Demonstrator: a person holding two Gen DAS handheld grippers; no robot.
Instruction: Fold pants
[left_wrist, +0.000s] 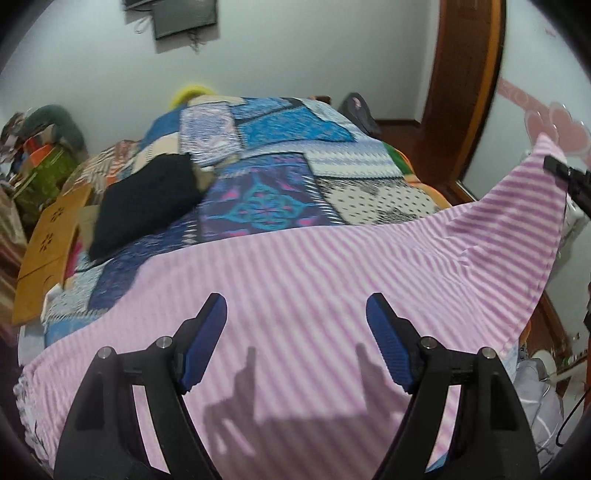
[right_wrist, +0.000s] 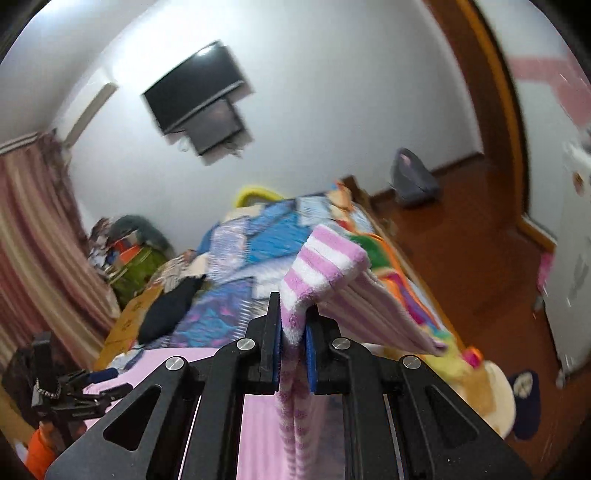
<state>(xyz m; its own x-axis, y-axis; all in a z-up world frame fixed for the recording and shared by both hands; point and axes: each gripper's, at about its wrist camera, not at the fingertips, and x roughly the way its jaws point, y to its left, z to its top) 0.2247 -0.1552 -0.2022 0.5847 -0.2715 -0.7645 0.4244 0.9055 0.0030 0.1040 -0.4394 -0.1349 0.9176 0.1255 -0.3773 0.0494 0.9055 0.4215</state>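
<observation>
Pink-and-white striped pants lie spread over the near part of the bed. My left gripper hovers above them with its blue pads wide apart and nothing between them. One end of the pants rises to the right, where my right gripper holds it up. In the right wrist view my right gripper is shut on the pants, a thick fold of fabric pinched between the pads and hanging below. My left gripper shows at the lower left there.
A patchwork bedspread covers the bed, with a black garment lying on its left side. Cardboard and clutter stand left of the bed. Wooden floor and a door frame lie to the right.
</observation>
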